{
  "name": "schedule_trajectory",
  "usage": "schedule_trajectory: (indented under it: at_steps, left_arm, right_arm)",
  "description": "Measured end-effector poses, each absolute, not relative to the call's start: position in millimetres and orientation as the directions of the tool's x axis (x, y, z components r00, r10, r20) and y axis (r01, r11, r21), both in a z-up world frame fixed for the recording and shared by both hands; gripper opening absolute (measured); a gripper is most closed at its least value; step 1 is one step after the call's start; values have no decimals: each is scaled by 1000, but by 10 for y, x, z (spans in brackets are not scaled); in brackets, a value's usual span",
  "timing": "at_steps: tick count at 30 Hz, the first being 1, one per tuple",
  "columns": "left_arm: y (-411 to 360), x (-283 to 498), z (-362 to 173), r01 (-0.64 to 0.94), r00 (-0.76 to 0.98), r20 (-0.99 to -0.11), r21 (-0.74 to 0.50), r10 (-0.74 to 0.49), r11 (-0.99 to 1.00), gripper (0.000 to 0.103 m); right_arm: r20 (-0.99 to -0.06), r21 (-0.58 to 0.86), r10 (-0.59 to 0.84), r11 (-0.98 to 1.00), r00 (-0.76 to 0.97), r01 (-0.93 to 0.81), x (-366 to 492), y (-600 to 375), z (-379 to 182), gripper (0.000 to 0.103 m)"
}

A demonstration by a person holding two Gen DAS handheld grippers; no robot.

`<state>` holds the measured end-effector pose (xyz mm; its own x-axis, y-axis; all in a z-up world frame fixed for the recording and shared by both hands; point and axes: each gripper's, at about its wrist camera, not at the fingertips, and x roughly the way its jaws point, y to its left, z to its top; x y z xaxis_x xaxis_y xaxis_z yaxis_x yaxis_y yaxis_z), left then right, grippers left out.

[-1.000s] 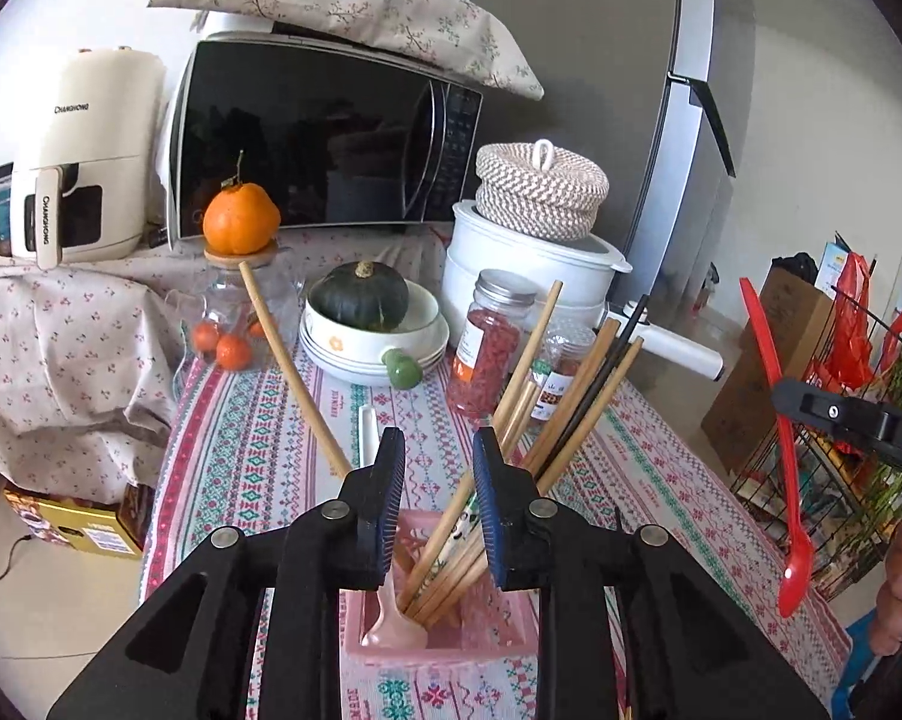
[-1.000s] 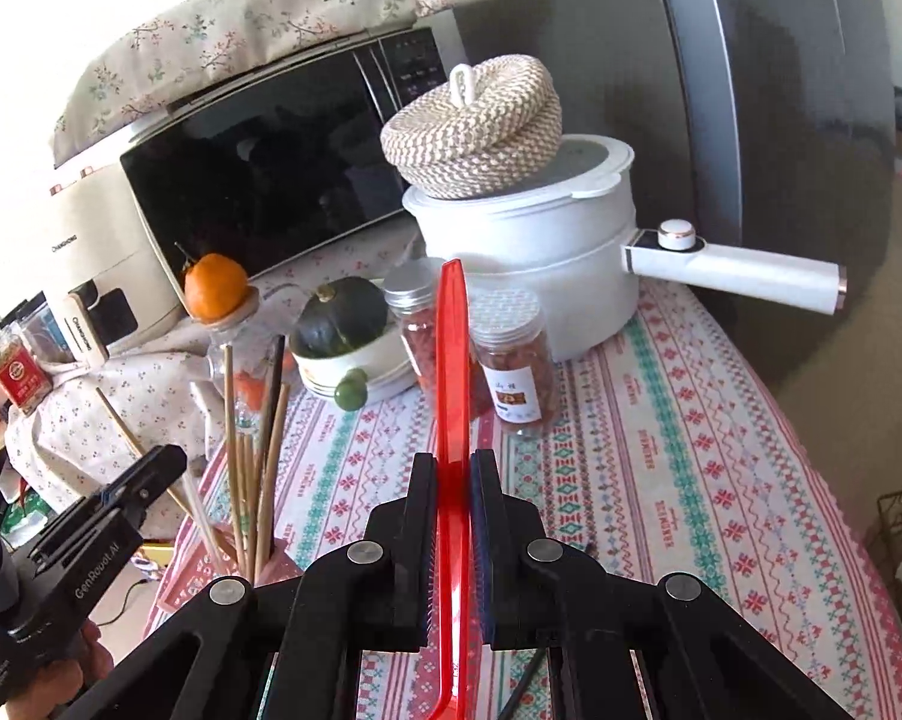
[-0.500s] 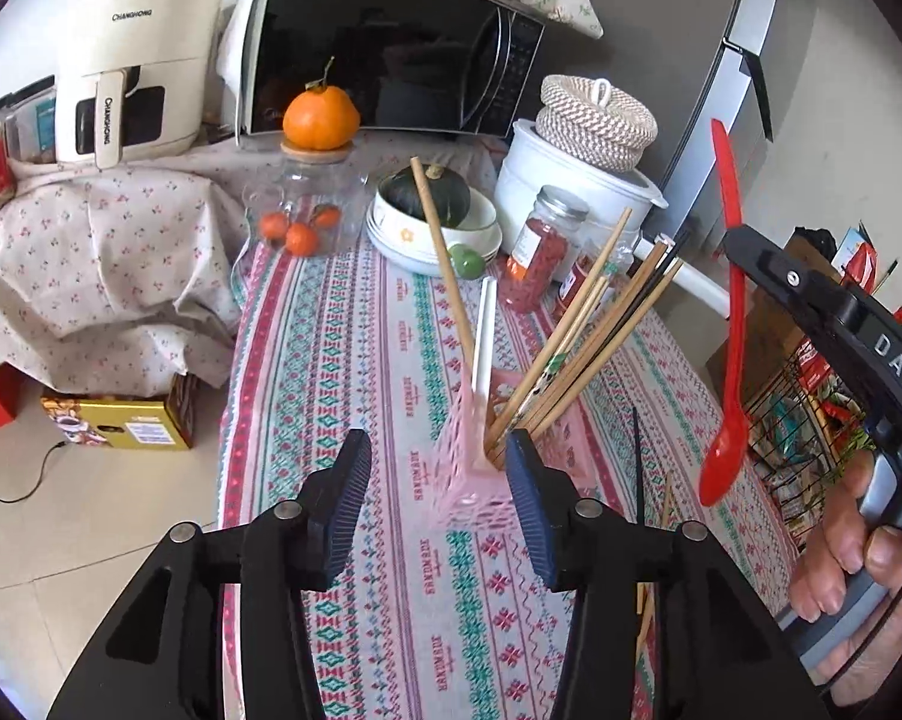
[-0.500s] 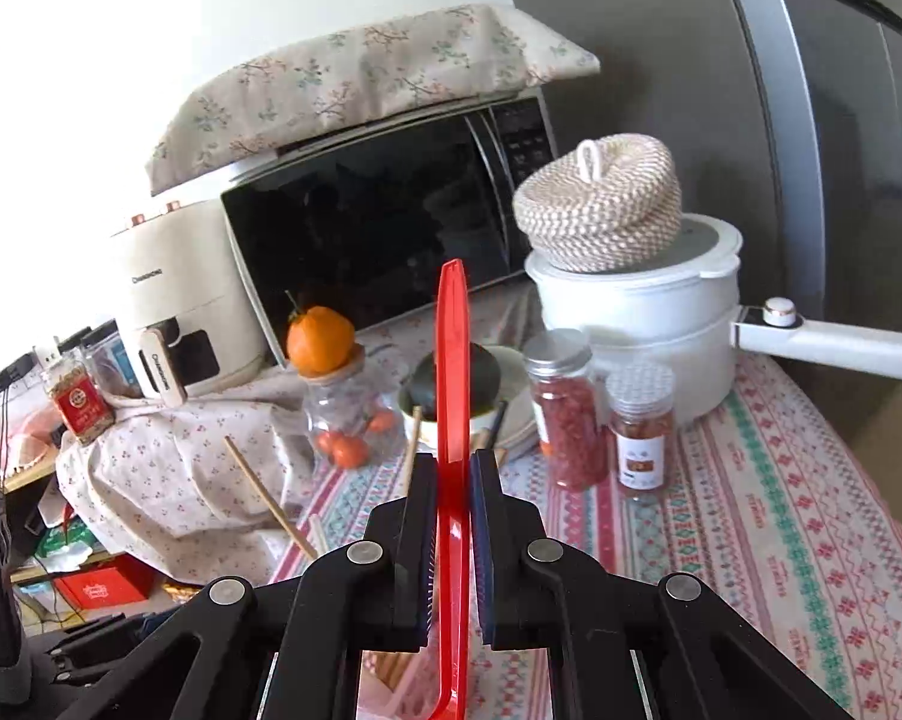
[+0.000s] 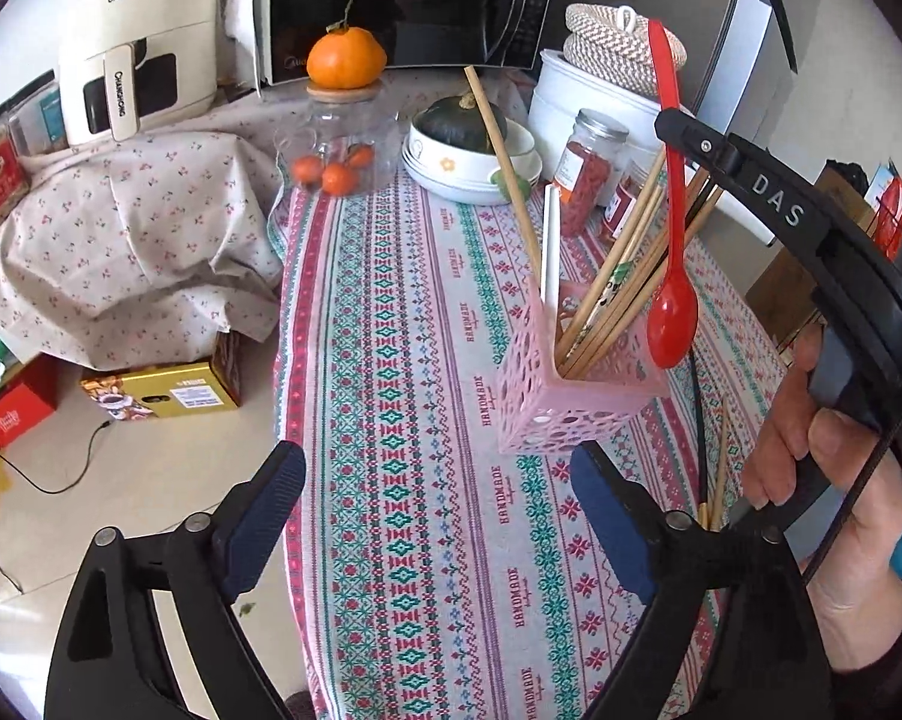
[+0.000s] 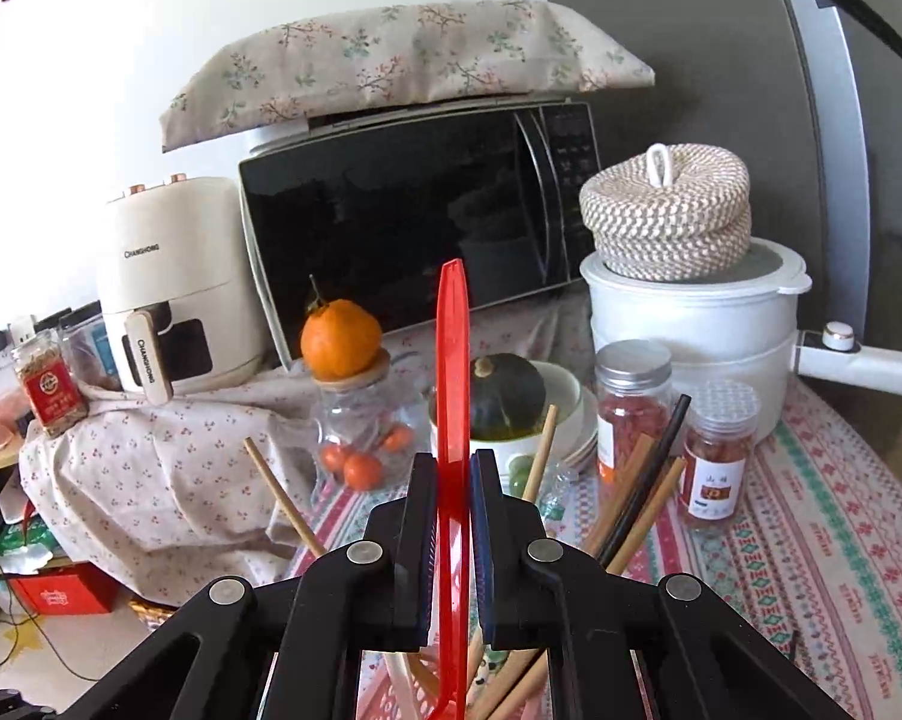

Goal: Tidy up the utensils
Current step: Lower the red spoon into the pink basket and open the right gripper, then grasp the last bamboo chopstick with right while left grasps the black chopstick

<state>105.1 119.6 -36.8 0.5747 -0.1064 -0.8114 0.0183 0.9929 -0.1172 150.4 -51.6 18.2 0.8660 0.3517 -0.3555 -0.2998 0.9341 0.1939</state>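
Left gripper (image 5: 436,519): seen at the bottom of the left wrist view; its jaws are opening and stand wide apart, with only patterned cloth between them; nothing is held.
Right gripper (image 6: 453,483): seen at lower centre of the right wrist view, closed tight on the handle of the red spoon (image 6: 453,396); in the left wrist view it is seen at the right edge, carried by a hand (image 5: 835,480).
Red spoon, position: held upright with the bowl downward; in the left wrist view its bowl (image 5: 672,318) is placed just above the right side of the pink basket (image 5: 547,402), in front of the chopsticks. Whether the bowl touches the basket cannot be told.
Pink basket: a perforated square holder, standing on the tablecloth (image 5: 403,360) at right of centre in the left wrist view, just beyond the left gripper's fingertips.
Basket contents: a bundle of chopsticks (image 5: 619,276) leaned to the right, one chopstick leaned to the left, and a white handle (image 5: 550,252) kept nearly upright.
Loose utensils: further chopsticks (image 5: 718,462) are laid on the cloth to the right of the basket.
Background: a microwave (image 6: 415,222), a white pot (image 6: 691,324) topped by a woven basket (image 6: 667,216), two jars (image 6: 718,456) and a bowl with a squash (image 6: 505,393) are ranged across the upper half of the right wrist view.
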Motion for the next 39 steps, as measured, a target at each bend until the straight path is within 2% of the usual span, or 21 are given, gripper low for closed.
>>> schedule_trajectory:
  at_steps: [3, 9, 15, 16, 18, 21, 26, 30, 32, 39]
  left_arm:
    - [1227, 1046, -398, 13, 575, -813, -104, -93, 995, 103]
    - [1297, 1051, -417, -13, 584, -808, -104, -77, 995, 103]
    - [1296, 1065, -451, -22, 584, -809, -95, -64, 995, 103]
    - [1283, 1064, -458, -19, 582, -811, -91, -63, 996, 103]
    - [1250, 1059, -474, -8, 576, -815, -89, -68, 996, 103]
    - [1188, 1045, -493, 8, 570, -818, -89, -78, 996, 103]
    - [1049, 1009, -484, 38, 571, -813, -108, -110, 993, 103]
    - [907, 992, -471, 65, 571, -811, -114, -130, 991, 103]
    - [833, 984, -467, 73, 570, -810, -114, -135, 991, 103]
    - [535, 1002, -529, 111, 528, -832, -131, -171, 985, 103]
  right_arm:
    - [-344, 158, 316, 948, 884, -278, 1527, -441, 140, 9]
    - [-332, 124, 270, 962, 904, -242, 1589, -380, 63, 10]
    - [-336, 171, 281, 957, 899, -235, 1598, -426, 35, 13]
    - [-336, 178, 289, 954, 896, -241, 1587, -439, 53, 21]
    - [-326, 193, 310, 947, 893, -259, 1539, -479, 106, 44]
    - [-318, 219, 344, 933, 884, -284, 1464, -592, 205, 62]
    - [-368, 251, 349, 930, 862, -269, 1391, -894, 337, 84]
    - [-424, 244, 268, 954, 865, -176, 1331, -1215, 404, 101]
    - [-474, 230, 217, 966, 853, -118, 1334, -1376, 411, 102]
    - [-653, 276, 204, 961, 730, -22, 1406, -1902, 199, 102]
